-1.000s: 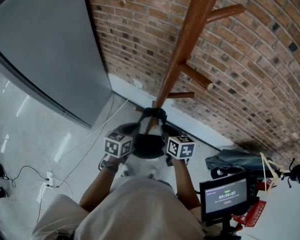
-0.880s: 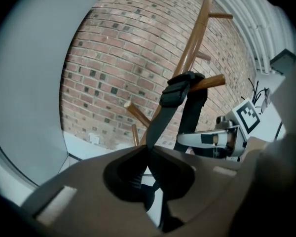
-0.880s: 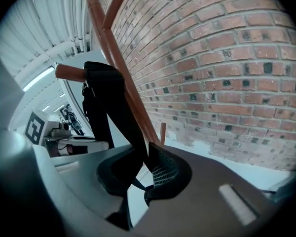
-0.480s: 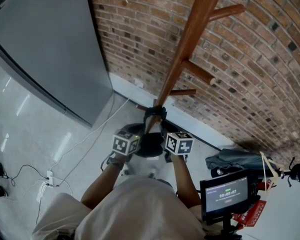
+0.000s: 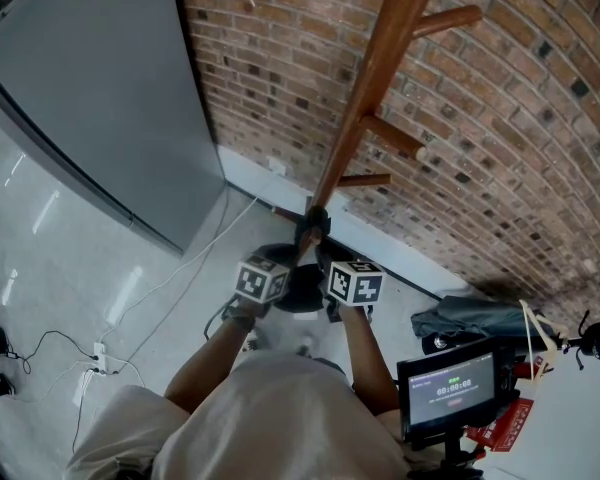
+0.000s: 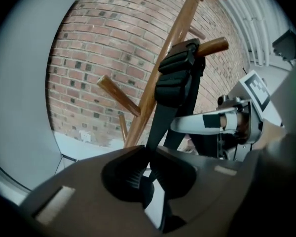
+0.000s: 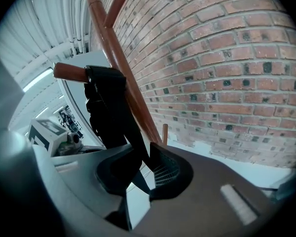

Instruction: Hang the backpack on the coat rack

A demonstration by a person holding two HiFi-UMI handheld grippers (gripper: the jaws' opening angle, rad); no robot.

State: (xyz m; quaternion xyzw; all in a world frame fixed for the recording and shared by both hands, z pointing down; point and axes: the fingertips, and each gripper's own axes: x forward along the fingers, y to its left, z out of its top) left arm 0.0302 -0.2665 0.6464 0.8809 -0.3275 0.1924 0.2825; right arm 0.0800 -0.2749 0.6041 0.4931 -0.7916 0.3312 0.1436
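Both of the person's forearms reach forward, elbows bent, wrists close together. The left gripper (image 6: 149, 174) and the right gripper (image 7: 140, 174) sit side by side at the same height, each with its jaws pinched tight on a black backpack strap (image 6: 162, 120).

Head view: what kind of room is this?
Probably an indoor studio or lab, not a home: a bare brick wall, loose cables across a shiny white floor, and a recording monitor on a stand.
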